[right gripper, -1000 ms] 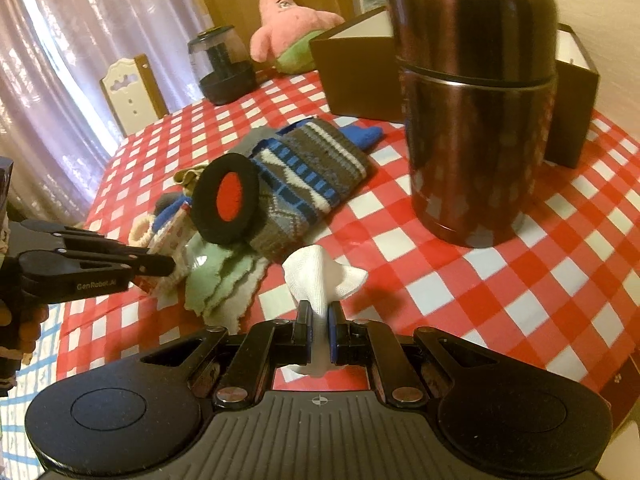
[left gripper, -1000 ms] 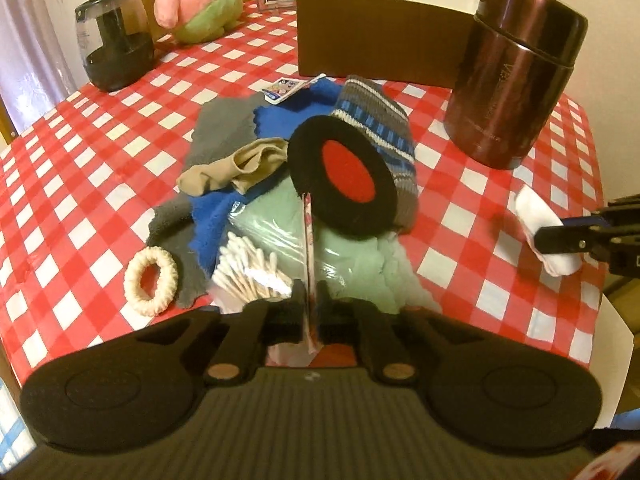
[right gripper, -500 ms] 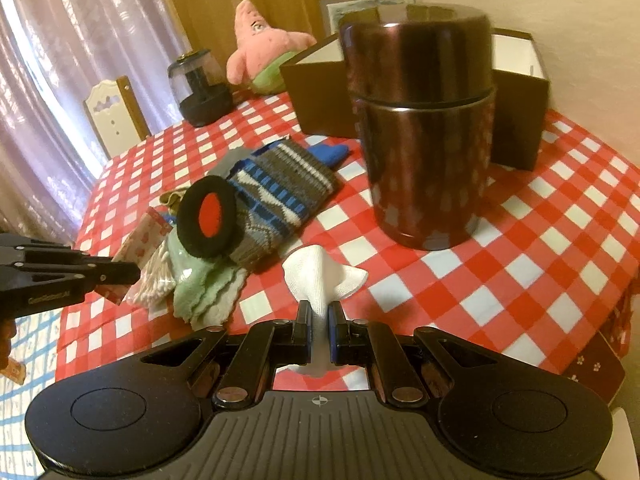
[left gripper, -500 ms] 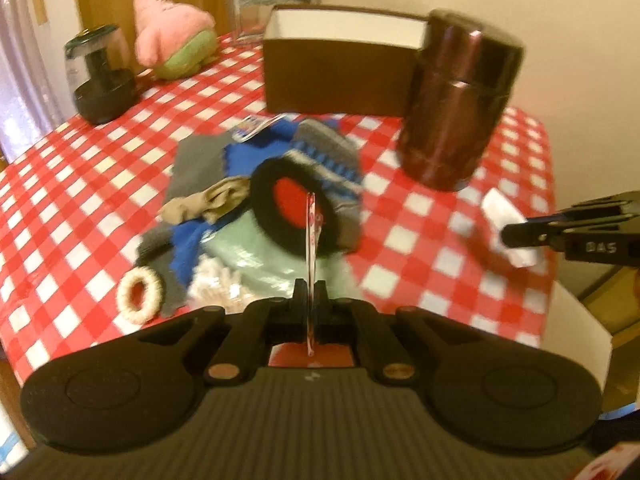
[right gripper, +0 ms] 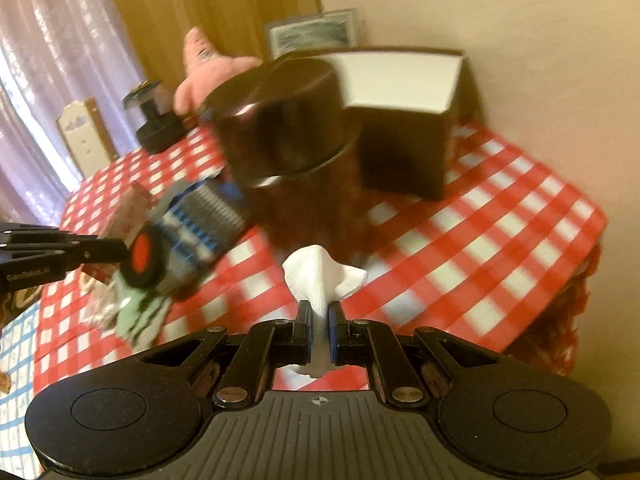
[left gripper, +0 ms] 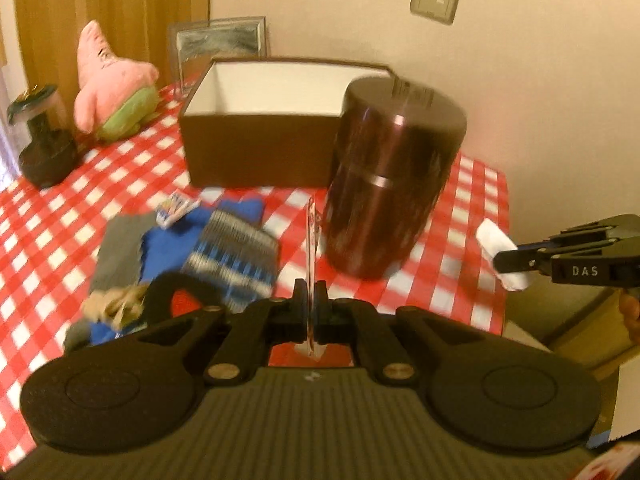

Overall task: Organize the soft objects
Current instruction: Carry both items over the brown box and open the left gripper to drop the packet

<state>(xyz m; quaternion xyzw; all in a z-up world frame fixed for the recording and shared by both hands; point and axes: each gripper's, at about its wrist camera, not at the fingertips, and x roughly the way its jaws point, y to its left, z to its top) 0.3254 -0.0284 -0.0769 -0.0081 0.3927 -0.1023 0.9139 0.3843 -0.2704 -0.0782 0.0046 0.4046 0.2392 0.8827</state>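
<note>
I logged both grippers up off the table, frames blurred. My left gripper point(left gripper: 310, 312) had its jaws clamped on the thin edge of a clear packet point(left gripper: 311, 240), which stood on edge in front of the flask point(left gripper: 392, 176). My right gripper point(right gripper: 319, 330) was pinched on a white cloth point(right gripper: 320, 276), which puffed out above the pads, also in front of the flask. The pile of soft things lay on the checked cloth point(left gripper: 460, 248) left of the flask: striped sock point(left gripper: 236, 256), blue cloth point(left gripper: 168, 248), grey cloth point(left gripper: 118, 252), black-and-red pad point(left gripper: 180, 296). The open brown box point(left gripper: 260, 128) stood behind the flask, white inside; I could not see its floor. The pink plush point(left gripper: 114, 92) sat left of the box.
</note>
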